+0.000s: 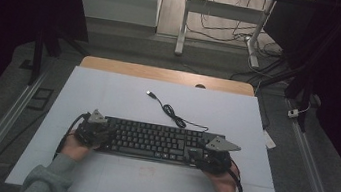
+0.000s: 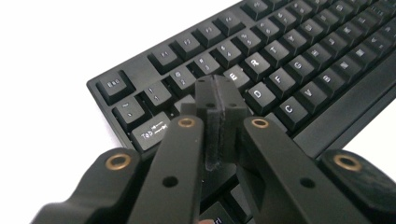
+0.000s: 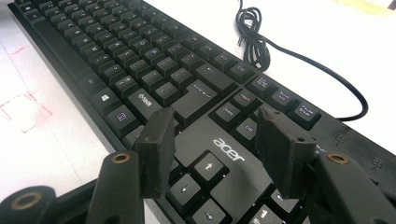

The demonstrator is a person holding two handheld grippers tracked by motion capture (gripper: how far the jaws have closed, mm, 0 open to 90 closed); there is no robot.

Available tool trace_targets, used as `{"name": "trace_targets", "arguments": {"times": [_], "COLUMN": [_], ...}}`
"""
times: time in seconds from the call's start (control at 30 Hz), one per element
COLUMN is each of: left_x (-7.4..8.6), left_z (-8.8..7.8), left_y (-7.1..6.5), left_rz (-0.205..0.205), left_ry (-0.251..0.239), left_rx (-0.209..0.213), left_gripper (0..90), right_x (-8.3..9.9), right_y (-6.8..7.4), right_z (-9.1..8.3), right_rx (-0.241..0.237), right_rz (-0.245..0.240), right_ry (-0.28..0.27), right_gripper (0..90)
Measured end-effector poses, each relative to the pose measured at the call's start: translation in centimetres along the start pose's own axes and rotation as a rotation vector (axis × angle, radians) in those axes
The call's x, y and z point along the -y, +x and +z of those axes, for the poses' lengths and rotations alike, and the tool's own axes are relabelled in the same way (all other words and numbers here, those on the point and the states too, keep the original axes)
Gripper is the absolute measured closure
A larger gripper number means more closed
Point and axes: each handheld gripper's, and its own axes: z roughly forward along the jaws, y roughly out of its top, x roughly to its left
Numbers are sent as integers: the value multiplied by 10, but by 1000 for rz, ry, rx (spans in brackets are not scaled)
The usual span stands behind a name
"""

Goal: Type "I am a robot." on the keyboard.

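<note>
Left tongs [image 2: 219, 100] pressed together over the keyboard's [image 2: 289, 60] W; right tongs [image 3: 215, 140] spread above its arrows.

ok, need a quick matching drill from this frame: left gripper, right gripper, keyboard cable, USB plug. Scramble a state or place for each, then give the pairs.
Column 1:
1. left gripper
2. right gripper
3. keyboard cable
4. USB plug

Column 2:
A. lies loose on the white table surface, beyond the keyboard
B. jaws apart, above the arrow keys and the acer logo
C. bundled in a small coil behind the keyboard
D. jaws together, tips over the keys near the E key

Pairs: 1-D, 2-B, 3-C, 4-A
</note>
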Motion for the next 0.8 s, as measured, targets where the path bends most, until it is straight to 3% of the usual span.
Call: {"name": "trace_targets", "arguments": {"times": [0.1, 0.4, 0.8], "left_x": [-1, -1, -5], "left_z": [-4, -9, -13], "left_y": [2, 5, -2], "left_rz": [-12, -42, -14], "left_ry": [-25, -61, -83], "left_rx": [6, 1, 29], "left_gripper": [830, 559, 457], "right_x": [0, 0, 0], "right_y": [0, -1, -1], "right_z": [0, 0, 0], "right_rx": [0, -2, -1], "right_rz": [0, -1, 1], "right_ry": [0, 3, 7], "right_gripper": [476, 475, 474]}}
